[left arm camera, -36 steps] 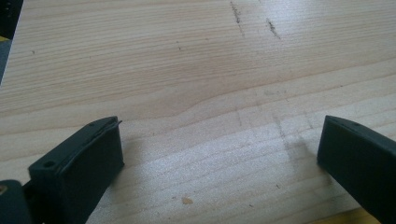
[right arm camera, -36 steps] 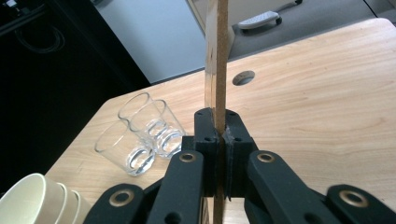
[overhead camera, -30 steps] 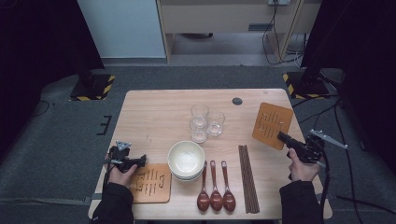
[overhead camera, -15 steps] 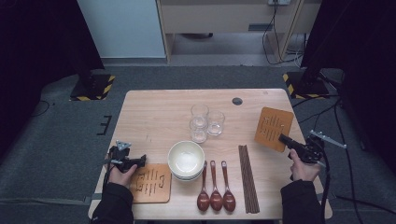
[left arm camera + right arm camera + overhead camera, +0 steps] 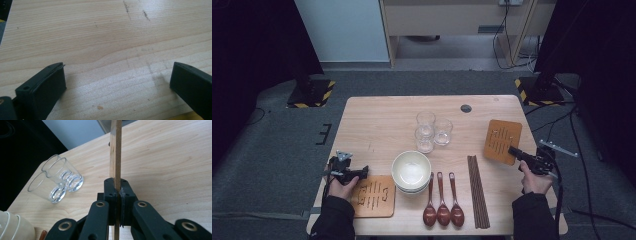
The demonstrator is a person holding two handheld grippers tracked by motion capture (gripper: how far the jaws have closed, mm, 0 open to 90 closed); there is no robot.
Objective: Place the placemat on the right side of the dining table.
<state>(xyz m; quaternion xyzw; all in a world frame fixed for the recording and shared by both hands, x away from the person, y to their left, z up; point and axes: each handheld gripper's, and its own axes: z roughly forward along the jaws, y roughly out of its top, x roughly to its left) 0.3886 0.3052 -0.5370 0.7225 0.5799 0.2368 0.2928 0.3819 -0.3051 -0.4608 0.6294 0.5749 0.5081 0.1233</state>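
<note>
Coaster point(image 5: 503, 141) sits at 3 o'clock on the counter point(image 5: 377, 120), its near edge clamped in my right gripper point(image 5: 514, 151). Over the last second it has only crept toward me, so the grip is made and the carry has hardly begun. I can't tell if it is lifted clear. My left gripper point(image 5: 362, 171) waits with its jaws apart at 8 o'clock, holding nothing.

Counted:
- two coasters, the second coaster point(image 5: 373, 196) at 7 o'clock
- three glasses point(image 5: 432, 131)
- three spoons point(image 5: 443, 200)
- one stack of bowls point(image 5: 411, 171)
- a bundle of chopsticks point(image 5: 477, 192)

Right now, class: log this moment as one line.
right gripper: shut on coaster | left gripper: open over table | second coaster: flat by bowls
</note>
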